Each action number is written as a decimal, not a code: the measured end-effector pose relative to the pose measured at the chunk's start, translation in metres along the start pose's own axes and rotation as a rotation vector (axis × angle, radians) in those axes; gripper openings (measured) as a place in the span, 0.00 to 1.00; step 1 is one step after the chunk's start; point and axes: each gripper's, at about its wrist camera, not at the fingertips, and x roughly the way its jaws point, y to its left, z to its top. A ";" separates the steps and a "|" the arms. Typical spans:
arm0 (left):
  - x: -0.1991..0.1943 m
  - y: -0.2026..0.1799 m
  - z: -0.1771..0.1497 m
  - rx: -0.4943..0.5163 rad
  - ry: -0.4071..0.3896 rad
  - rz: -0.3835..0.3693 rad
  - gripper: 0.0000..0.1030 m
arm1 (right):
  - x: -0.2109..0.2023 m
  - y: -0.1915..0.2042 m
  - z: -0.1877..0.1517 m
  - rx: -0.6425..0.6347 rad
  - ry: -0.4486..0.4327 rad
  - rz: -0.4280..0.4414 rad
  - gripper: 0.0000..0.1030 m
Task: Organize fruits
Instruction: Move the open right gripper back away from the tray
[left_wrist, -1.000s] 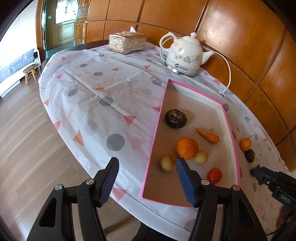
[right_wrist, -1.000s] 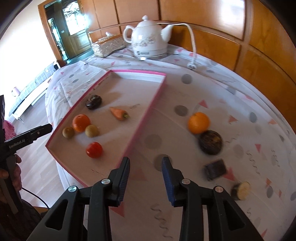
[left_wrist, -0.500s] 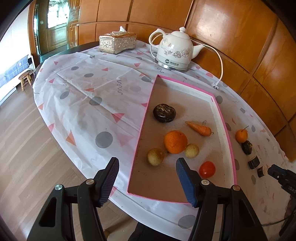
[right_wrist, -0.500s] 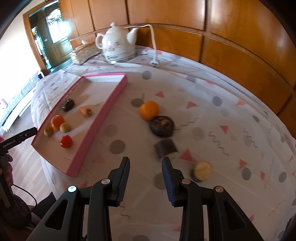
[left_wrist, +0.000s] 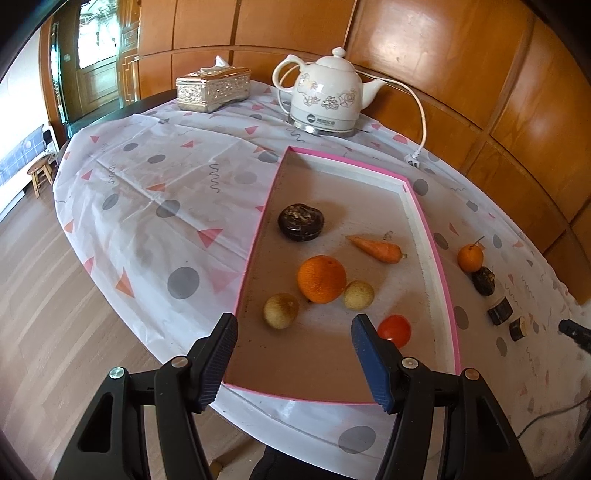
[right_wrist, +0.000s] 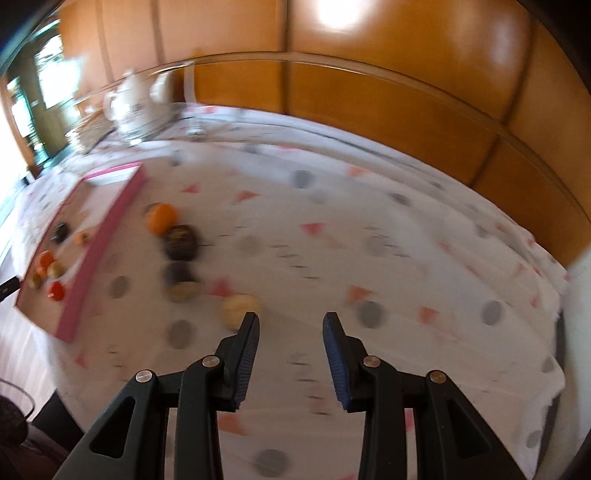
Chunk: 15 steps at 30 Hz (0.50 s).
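Pink tray (left_wrist: 428, 236) on the tabletop (left_wrist: 166, 192), holding six items: one dark round fruit (left_wrist: 300, 222), one carrot (left_wrist: 376, 249), one large orange (left_wrist: 321, 278), two pale round fruits (left_wrist: 280, 311) (left_wrist: 358, 294), one red tomato (left_wrist: 394, 330).

Outside the tray, along its far long side: one small orange (left_wrist: 470, 257), one dark fruit (left_wrist: 484, 280), two dark cut pieces (left_wrist: 499, 315).

Beyond the tray's short end: one white kettle (left_wrist: 325, 101), one tissue box (left_wrist: 213, 88).

Left gripper (left_wrist: 293, 356): fingers spread, holding nothing, over the tray's near end.

Right gripper (right_wrist: 290, 354): fingers apart, empty, beside one pale fruit (right_wrist: 238, 309); view blurred.
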 end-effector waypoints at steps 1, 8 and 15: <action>0.000 -0.001 0.000 0.005 0.001 0.000 0.63 | 0.000 -0.011 -0.001 0.020 0.003 -0.016 0.35; 0.003 -0.017 0.002 0.047 0.013 -0.003 0.63 | 0.014 -0.092 -0.019 0.214 0.058 -0.150 0.35; 0.006 -0.049 0.009 0.134 0.024 -0.048 0.63 | 0.028 -0.160 -0.045 0.498 0.149 -0.233 0.35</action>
